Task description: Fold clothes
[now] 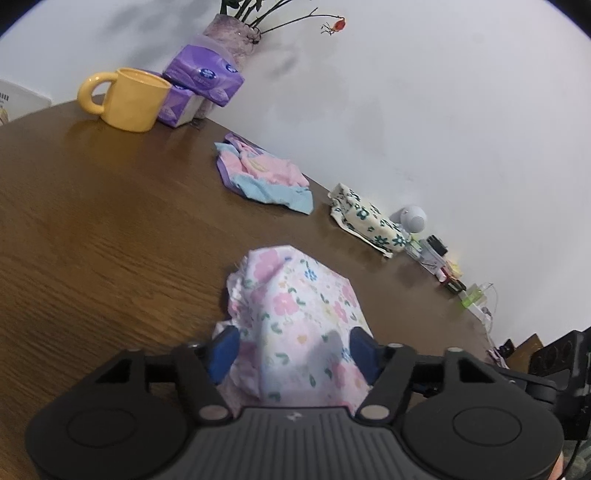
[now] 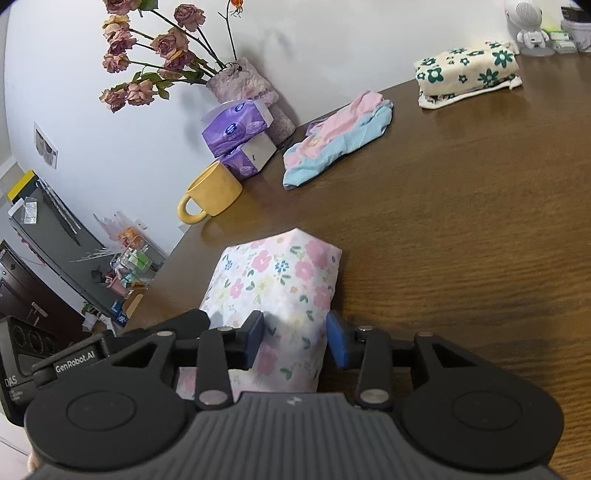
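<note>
In the left wrist view, a yellow mug (image 1: 131, 99) stands at the upper left of the frame on the brown wooden desk (image 1: 92, 229), touching purple tissue packs (image 1: 205, 79) stacked just to its right. A fuzzy lilac vase (image 1: 232, 35) rises behind them at the top edge. Near the centre, by the wall, lies a crumpled pink and blue garment (image 1: 264, 173). To its right sits a cream cloth with green flowers (image 1: 369, 218), folded into a block, then a small white figure (image 1: 413, 218) and some small clutter that is too blurred to name. At the bottom centre the left claw (image 1: 291, 350) is spread wide, its blue pads (image 1: 223, 350) on either side of a white floral garment (image 1: 295, 306) that is bunched up between them; whether the pads press it I cannot tell.

In the right wrist view, dried roses (image 2: 147, 55) fill the upper left, their stems in the vase (image 2: 247, 85). Below them are the tissue packs (image 2: 236, 129) and the mug (image 2: 216, 195), near the desk's (image 2: 461, 221) edge. The pink and blue garment (image 2: 340, 136) lies at upper centre and the green-flowered cloth (image 2: 465, 74) at upper right, with the white figure (image 2: 528, 26) behind it. At bottom centre the right claw (image 2: 295, 341) grasps the floral garment (image 2: 277, 280), both pads (image 2: 338, 343) against the cloth, which stands up in a folded peak above the desk.
</note>
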